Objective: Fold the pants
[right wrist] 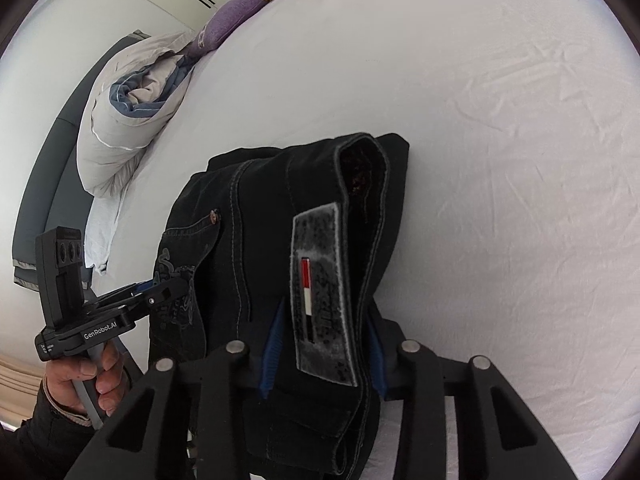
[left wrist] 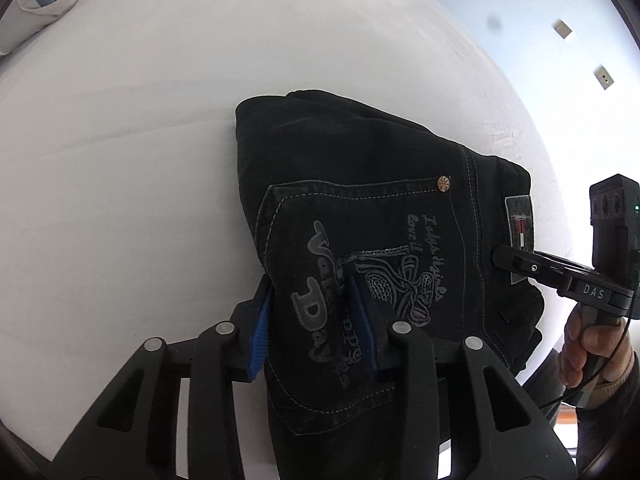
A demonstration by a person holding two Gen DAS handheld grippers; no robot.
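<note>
White sheet [right wrist: 500, 128] spreads wide; both grippers, left [left wrist: 312, 320] and right [right wrist: 324, 344], clamp the black pants [left wrist: 360, 184]. Rolled quilt [right wrist: 132, 112] at ten o'clock.

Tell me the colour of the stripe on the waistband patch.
Red over white over black, on a grey patch of the pants; clearest in the right wrist view.

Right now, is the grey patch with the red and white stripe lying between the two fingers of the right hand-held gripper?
Yes, the grey patch on the pants lies between the blue pads of the right hand-held gripper.
</note>
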